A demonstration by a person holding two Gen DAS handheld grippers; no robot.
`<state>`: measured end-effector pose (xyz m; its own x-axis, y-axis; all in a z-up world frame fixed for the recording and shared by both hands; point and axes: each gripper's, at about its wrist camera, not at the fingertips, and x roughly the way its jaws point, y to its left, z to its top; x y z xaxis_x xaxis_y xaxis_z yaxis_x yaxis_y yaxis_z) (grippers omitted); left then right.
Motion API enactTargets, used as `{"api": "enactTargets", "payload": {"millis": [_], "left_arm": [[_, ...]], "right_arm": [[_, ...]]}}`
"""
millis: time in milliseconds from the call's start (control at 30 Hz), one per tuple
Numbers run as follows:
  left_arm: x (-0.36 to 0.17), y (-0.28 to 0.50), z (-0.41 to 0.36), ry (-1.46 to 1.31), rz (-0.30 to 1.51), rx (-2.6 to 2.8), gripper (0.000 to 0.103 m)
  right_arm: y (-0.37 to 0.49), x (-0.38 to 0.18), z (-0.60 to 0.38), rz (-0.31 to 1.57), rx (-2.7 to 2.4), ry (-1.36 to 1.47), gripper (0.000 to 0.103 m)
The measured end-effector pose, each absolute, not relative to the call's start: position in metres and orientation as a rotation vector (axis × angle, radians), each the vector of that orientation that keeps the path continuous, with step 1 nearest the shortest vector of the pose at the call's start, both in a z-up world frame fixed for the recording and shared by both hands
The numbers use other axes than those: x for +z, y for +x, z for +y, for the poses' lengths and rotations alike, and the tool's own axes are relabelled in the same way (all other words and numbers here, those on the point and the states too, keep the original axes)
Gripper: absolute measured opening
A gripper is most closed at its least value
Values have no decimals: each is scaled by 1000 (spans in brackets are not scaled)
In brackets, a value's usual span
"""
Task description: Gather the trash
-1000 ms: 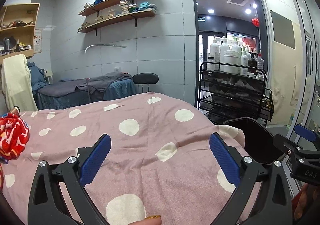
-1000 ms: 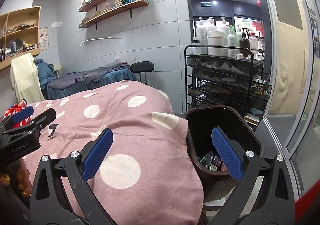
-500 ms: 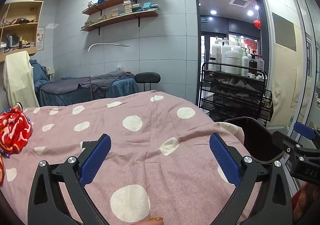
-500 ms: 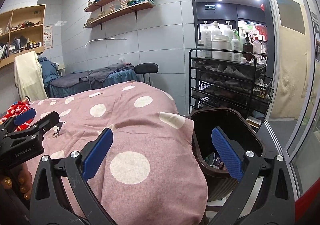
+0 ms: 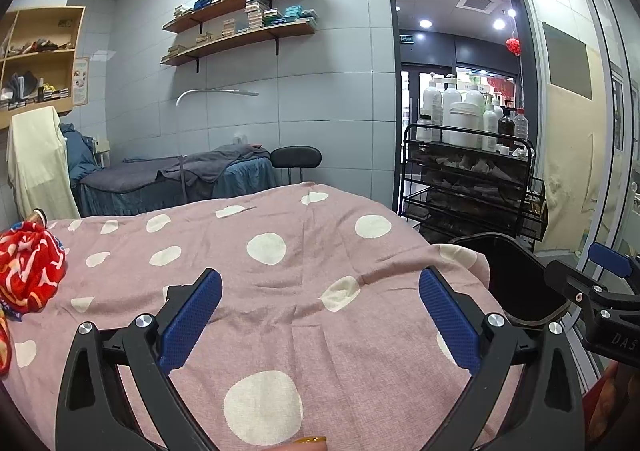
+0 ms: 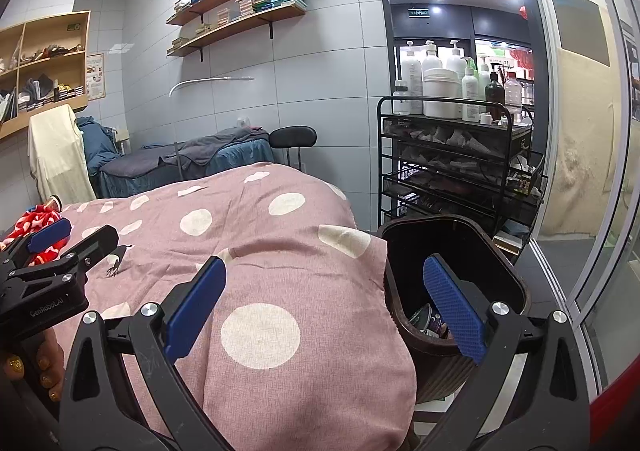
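Note:
A dark brown trash bin (image 6: 480, 251) stands at the right side of the bed, with some wrappers (image 6: 428, 321) inside; its rim also shows in the left wrist view (image 5: 520, 251). My right gripper (image 6: 324, 307) is open and empty, held above the bed edge and the bin. My left gripper (image 5: 320, 315) is open and empty above the pink polka-dot bedcover (image 5: 280, 283). Each gripper shows at the edge of the other's view. A small dark scrap (image 6: 116, 265) lies on the cover near the left gripper.
A red patterned cloth (image 5: 28, 267) lies at the bed's left. A black wire cart (image 6: 460, 159) with bottles stands behind the bin. A second bed (image 5: 172, 179) and a black stool (image 5: 296, 159) are at the back wall. A glass door (image 6: 592, 171) is at the right.
Both grippers have drawn slightly back and up, so more of the bedcover and the room shows. Both stay open and empty.

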<state>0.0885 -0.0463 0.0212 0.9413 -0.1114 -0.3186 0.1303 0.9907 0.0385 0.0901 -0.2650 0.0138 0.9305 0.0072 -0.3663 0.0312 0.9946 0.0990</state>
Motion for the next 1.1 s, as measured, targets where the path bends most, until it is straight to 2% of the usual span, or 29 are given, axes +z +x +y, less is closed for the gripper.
{"api": "enactTargets", "payload": {"millis": [1100], "left_arm": [[23,87,-47,59,323,-128,98]], "right_arm": [[91,14,-265,376,-12,111,98]]}}
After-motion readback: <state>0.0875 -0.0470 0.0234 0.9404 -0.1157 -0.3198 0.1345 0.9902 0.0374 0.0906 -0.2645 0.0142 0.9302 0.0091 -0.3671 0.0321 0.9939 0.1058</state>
